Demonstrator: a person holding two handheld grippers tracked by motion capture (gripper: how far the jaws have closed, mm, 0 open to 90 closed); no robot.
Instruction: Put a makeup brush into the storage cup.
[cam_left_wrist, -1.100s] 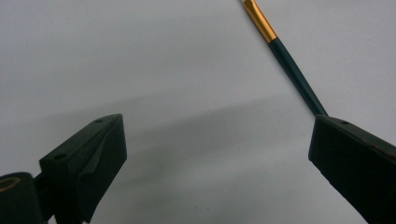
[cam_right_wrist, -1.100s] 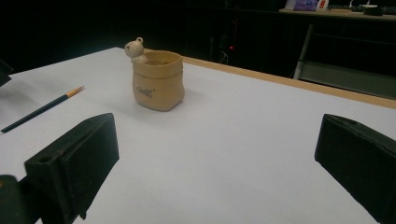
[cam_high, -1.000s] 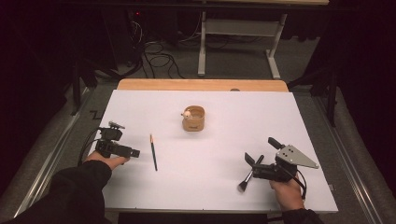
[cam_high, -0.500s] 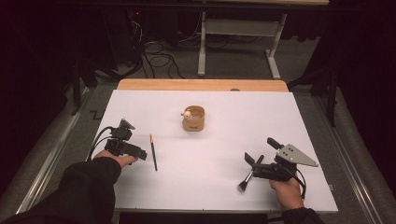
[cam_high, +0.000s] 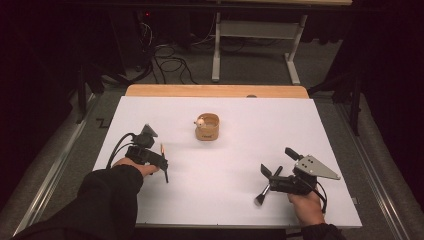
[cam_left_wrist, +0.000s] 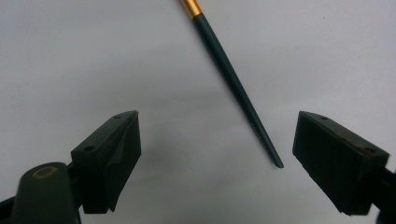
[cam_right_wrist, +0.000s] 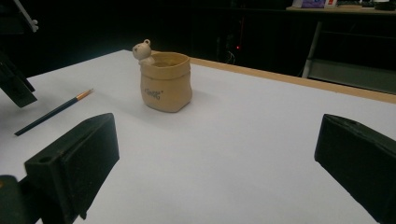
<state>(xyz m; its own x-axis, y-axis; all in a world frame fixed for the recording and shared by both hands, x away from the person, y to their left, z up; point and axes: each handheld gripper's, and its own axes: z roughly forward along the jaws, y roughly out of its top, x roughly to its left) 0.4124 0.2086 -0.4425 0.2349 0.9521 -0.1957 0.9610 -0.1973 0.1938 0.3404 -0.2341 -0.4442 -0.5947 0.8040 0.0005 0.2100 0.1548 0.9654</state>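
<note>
Left gripper (cam_high: 161, 162): held in the person's left hand at the left of the white table top (cam_high: 240, 165); its jaws stand apart and have just been closing, and the pads touch nothing.
Pencil (cam_high: 164, 162): a thin dark shaft with a gold band, lying flat on the table top; in the left gripper view its pointed end (cam_left_wrist: 275, 161) lies between the two jaws, nearer the right one, touching neither.
Pot (cam_high: 207, 127): a tan sack-shaped pot with a small bear figure on its rim, upright at the table's middle, well apart from both grippers.
Brush (cam_high: 266, 187): a dark-handled brush lying on the table just by the right gripper's jaws.
Right gripper (cam_high: 270, 177): held in the right hand at the right; jaws wide apart, nothing between them.
</note>
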